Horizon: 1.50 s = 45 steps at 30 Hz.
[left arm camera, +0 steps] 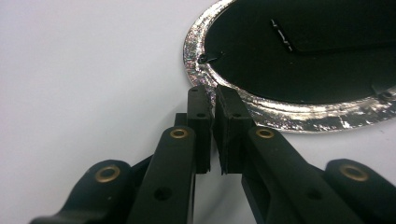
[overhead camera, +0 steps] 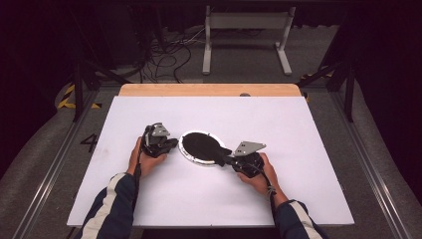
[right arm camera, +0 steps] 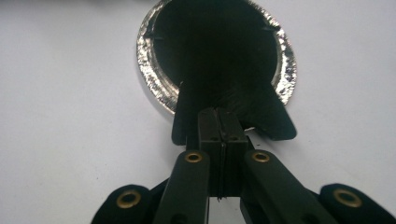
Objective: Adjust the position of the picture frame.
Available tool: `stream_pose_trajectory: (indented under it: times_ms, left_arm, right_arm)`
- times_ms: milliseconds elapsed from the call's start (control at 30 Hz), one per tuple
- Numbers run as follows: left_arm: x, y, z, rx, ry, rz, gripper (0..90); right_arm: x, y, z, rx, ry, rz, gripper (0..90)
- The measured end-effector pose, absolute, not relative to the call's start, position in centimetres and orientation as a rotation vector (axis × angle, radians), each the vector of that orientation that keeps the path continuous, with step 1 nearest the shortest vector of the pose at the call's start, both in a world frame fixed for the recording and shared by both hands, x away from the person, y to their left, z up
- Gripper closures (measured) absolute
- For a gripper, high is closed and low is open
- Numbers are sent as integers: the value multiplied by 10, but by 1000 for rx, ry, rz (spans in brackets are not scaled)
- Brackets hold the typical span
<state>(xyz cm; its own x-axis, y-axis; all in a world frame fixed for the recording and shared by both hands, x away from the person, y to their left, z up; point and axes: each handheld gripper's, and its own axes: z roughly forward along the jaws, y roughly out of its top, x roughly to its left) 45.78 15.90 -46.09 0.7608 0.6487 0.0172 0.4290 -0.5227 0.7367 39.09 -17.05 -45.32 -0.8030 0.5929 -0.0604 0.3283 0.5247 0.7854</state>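
Cloth: a black piece of fabric (overhead camera: 201, 145) lies across a round silver dish (overhead camera: 187, 153) near the middle of the white board, a little toward the near edge.
Long axis: from the dish it runs toward the near right corner, narrowing to a tail (overhead camera: 221, 153) that hangs over the dish rim and points at the right gripper.
Spread: in the right gripper view the cloth (right arm camera: 219, 60) covers the dish's whole inside and flares into a wide flap (right arm camera: 261, 116) past the near rim.
Dish: shallow, with a crinkled foil-like rim (right arm camera: 152, 74); it sits flat on the board.
Right gripper: right gripper (overhead camera: 233, 160) is just off the dish on its near right side, held by the person's right hand (overhead camera: 263, 174); a grey three-cornered plate (overhead camera: 249, 147) sits on top.
Right jaws: pressed together on the flap's edge, the cloth pinched between them (right arm camera: 223, 140).
Left gripper: left gripper (overhead camera: 171, 144) is at the dish's left side, held by the left hand (overhead camera: 144, 159).
Left jaws: close with a thin slit between them; the tips (left arm camera: 212, 100) are at the foil rim (left arm camera: 196, 56), which seems to run into the slit; whether they grip it I cannot tell.
Cloth from the left: dark and flat inside the dish (left arm camera: 303, 51), beyond the left tips, not between them.
Board: white board (overhead camera: 298, 124) lies on a wooden table whose far edge (overhead camera: 209, 89) shows as a bare strip.
Around: nothing else on the board; beyond the far edge, cables (overhead camera: 169, 55) on the floor and a white frame (overhead camera: 246, 35).
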Motion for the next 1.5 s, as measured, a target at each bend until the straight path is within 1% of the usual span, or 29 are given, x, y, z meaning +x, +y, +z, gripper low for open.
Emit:
stream_pose_trajectory:
  times_ms: [167, 233, 300, 467, 567, 700, 900, 1133, 1300, 1433, 1500]
  left_arm:
    - [443, 162, -452, 2184, 752, 358, 892]
    - [434, 162, -449, 2201, 720, 363, 898]
    - [425, 160, -448, 2207, 701, 336, 900]
    - [404, 153, -450, 2260, 612, 317, 900]
    - [401, 149, -453, 2276, 604, 316, 893]
    - [405, 147, -459, 2296, 615, 311, 881]
    - [410, 141, -462, 2304, 619, 310, 876]
    - [413, 136, -462, 2302, 613, 289, 873]
    - [414, 134, -461, 2306, 598, 293, 859]
    - [415, 128, -461, 2311, 591, 301, 848]
    - [416, 126, -461, 2310, 589, 299, 864]
  right_arm:
    - [395, -177, -448, 804, 2383, 1155, 900]
    - [401, -179, -445, 827, 2346, 1130, 900]
    - [405, -180, -444, 832, 2321, 1112, 900]
    - [425, -181, -445, 868, 2326, 1050, 900]
    - [434, -180, -450, 886, 2364, 1032, 900]
    - [436, -176, -454, 872, 2413, 1015, 900]
    - [432, -180, -455, 883, 2459, 1046, 900]
    - [414, -174, -456, 825, 2500, 1051, 900]
    - [404, -181, -460, 872, 2493, 1117, 900]
    - [389, -178, -458, 843, 2491, 1058, 900]
    - [386, -177, -457, 835, 2498, 1040, 900]
